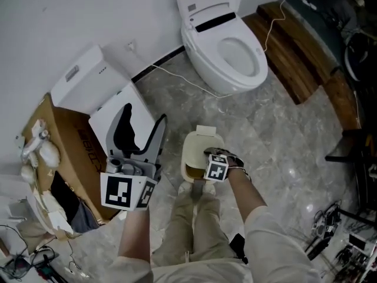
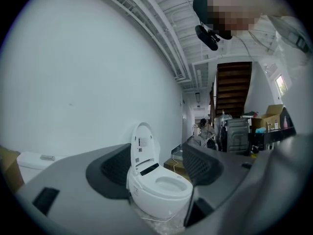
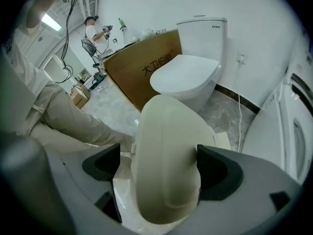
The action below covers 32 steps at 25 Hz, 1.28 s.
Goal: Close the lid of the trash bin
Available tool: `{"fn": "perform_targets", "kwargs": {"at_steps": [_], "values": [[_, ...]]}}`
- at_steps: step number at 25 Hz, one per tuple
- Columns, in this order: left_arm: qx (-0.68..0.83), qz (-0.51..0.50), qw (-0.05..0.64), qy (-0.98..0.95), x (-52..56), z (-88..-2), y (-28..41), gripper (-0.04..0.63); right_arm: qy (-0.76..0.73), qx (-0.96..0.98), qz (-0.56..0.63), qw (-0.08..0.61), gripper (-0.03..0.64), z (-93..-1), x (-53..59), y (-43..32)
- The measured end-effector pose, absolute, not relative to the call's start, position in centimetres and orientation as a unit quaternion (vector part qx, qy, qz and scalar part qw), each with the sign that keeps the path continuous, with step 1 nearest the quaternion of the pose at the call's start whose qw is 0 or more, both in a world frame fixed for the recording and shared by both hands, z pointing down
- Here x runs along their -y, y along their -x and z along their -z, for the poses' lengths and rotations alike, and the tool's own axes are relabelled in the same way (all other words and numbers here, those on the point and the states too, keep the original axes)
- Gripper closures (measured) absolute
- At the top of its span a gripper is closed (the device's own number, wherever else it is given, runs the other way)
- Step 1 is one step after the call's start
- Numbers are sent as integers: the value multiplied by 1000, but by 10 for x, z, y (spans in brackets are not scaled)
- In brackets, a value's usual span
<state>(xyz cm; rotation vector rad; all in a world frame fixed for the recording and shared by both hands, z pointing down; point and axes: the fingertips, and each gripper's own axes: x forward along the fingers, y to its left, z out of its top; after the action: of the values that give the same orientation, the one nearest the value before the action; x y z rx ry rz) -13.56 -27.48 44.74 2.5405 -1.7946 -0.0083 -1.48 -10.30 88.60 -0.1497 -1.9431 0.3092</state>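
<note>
The cream trash bin stands on the marble floor just in front of the person's feet. In the right gripper view its lid is tilted up and fills most of the gap between the jaws. The right pad touches the lid's edge. A narrow gap shows at the left pad, and the bin's pale inside is visible below. My right gripper is open around the lid. My left gripper is held up to the left of the bin, open and empty, pointing at the toilet.
A white toilet with its seat cover up stands ahead. A second toilet with its cover down and a cardboard box are at the left. Wooden steps run at the right. A white cable lies on the floor.
</note>
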Motion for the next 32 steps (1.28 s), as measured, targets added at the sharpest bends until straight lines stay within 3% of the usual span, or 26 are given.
{"fn": "perform_targets", "kwargs": {"at_steps": [22, 32], "values": [[583, -16, 37, -811, 261, -521, 148, 288, 96, 801, -200, 556, 143, -978, -35, -18], [588, -16, 23, -808, 257, -522, 148, 288, 82, 808, -197, 549, 147, -994, -44, -20]]}}
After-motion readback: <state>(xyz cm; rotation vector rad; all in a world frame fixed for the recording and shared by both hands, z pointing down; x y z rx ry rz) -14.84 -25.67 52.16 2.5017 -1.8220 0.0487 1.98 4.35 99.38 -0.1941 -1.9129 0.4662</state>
